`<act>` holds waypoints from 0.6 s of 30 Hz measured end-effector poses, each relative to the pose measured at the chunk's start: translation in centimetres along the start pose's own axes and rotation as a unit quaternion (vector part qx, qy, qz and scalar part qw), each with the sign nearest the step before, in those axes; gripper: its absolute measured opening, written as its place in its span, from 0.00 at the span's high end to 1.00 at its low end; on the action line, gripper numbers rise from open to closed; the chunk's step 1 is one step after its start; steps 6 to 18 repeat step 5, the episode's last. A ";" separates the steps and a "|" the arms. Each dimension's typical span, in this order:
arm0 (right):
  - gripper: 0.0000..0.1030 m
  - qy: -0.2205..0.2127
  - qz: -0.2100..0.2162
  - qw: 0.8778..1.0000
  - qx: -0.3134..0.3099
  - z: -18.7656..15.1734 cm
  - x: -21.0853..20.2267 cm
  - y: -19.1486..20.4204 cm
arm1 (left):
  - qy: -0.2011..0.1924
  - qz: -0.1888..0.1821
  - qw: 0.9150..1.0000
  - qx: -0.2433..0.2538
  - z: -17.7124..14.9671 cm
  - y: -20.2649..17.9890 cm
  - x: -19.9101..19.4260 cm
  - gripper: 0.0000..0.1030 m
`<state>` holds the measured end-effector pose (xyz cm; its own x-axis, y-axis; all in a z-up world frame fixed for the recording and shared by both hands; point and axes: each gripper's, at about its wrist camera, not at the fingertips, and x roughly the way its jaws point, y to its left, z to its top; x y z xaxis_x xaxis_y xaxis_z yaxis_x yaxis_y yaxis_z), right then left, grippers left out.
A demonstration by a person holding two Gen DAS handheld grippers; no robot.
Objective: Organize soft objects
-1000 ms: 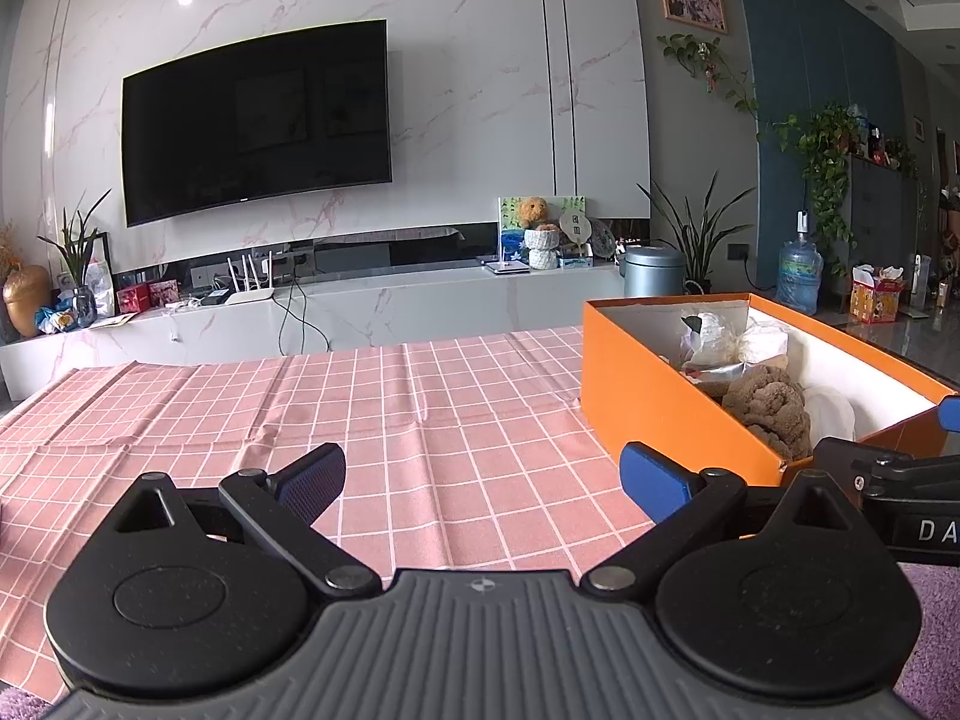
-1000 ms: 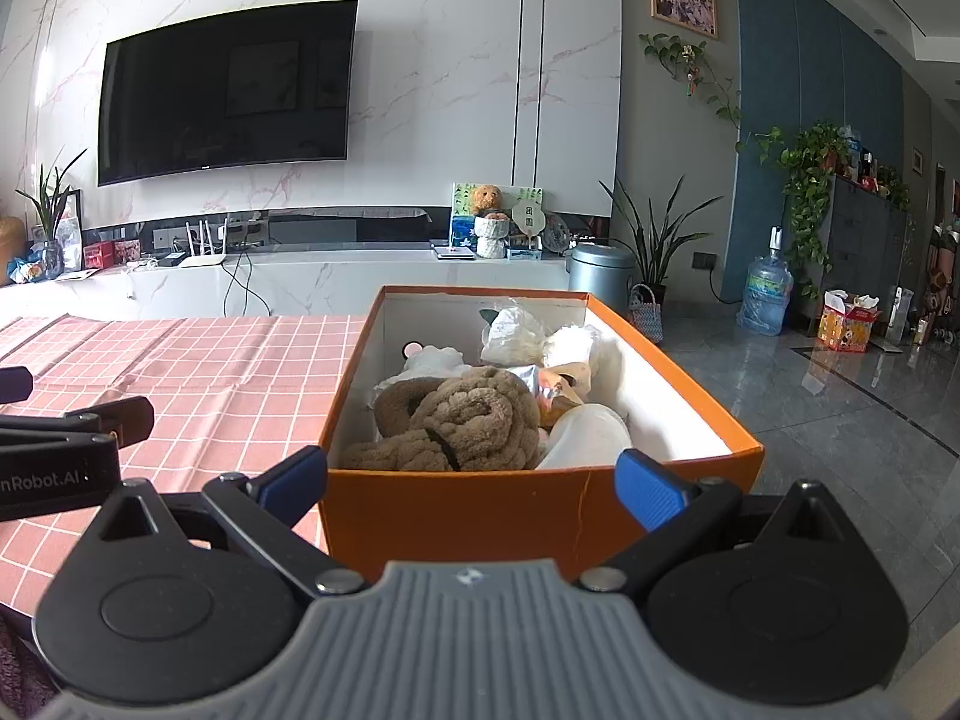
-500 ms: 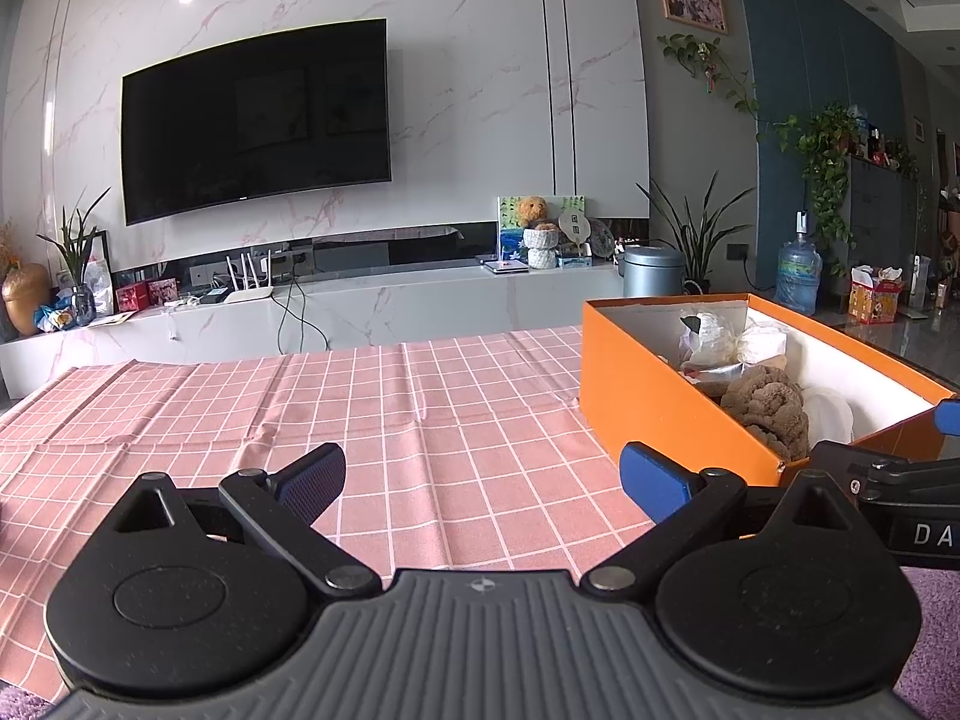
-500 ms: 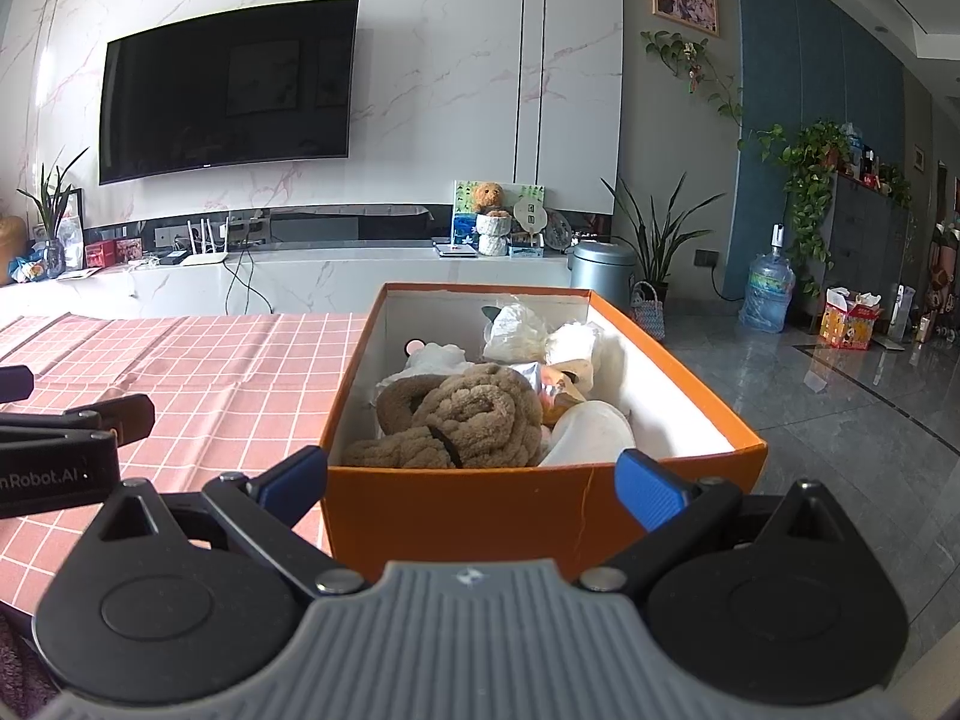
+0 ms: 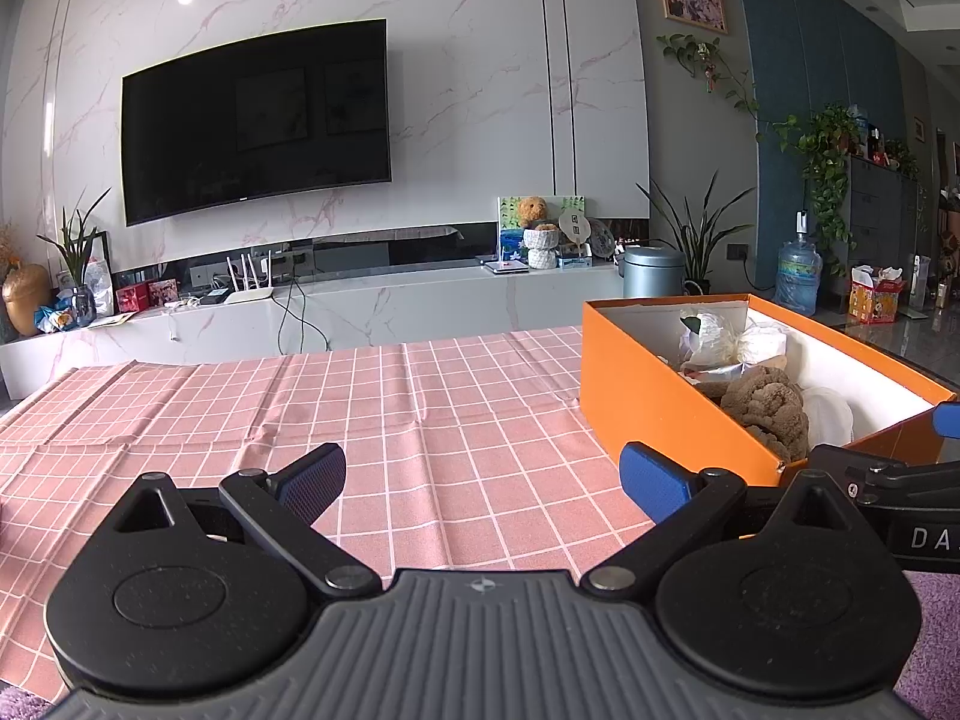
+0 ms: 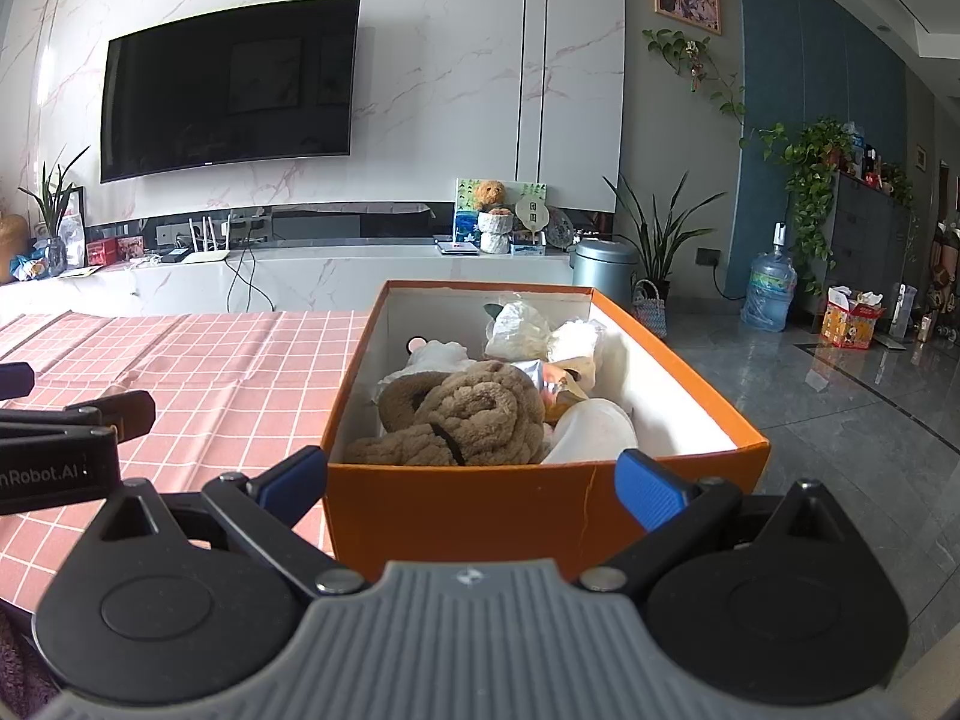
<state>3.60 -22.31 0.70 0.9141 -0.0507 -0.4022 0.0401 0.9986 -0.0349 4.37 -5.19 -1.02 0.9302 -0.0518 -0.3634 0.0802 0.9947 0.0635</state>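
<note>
Both grippers idle, nothing held. Left gripper has its jaws spread wide over bare pink checked cloth on the worktop, pointing past the left side of the orange box; no loose item shows in front of it. Right gripper is also wide, jaws straddling the near short wall of the box, one blue pad beside each end of that wall; can't tell whether they touch it. Likely parked there because the box is the drop target and this gives a straight look into it. The soft things are all inside: brown plush toy bunched at the near end, a smooth white piece to its right, a white plush behind, crinkly white bags at the far end, something orange and silver in the middle that I can't identify. The pile sits below the rim, nothing hanging over. Judgement: sorting looks essentially finished, since the visible cloth is clear, though the worktop close under the left gripper is hidden. The box sits at the right edge of the worktop, floor right next to it, so a shove from the right gripper could push it off.
</note>
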 end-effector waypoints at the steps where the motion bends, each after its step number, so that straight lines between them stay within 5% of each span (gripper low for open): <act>1: 0.03 0.000 0.000 1.000 0.000 0.0 0.0 0.0 | 0.000 0.000 1.000 0.000 0.0 0.0 0.0 0.00; 18: 0.03 0.000 0.000 1.000 0.000 0.0 0.0 0.0 | 0.001 -0.001 1.000 -0.001 0.0 0.0 -0.1 0.00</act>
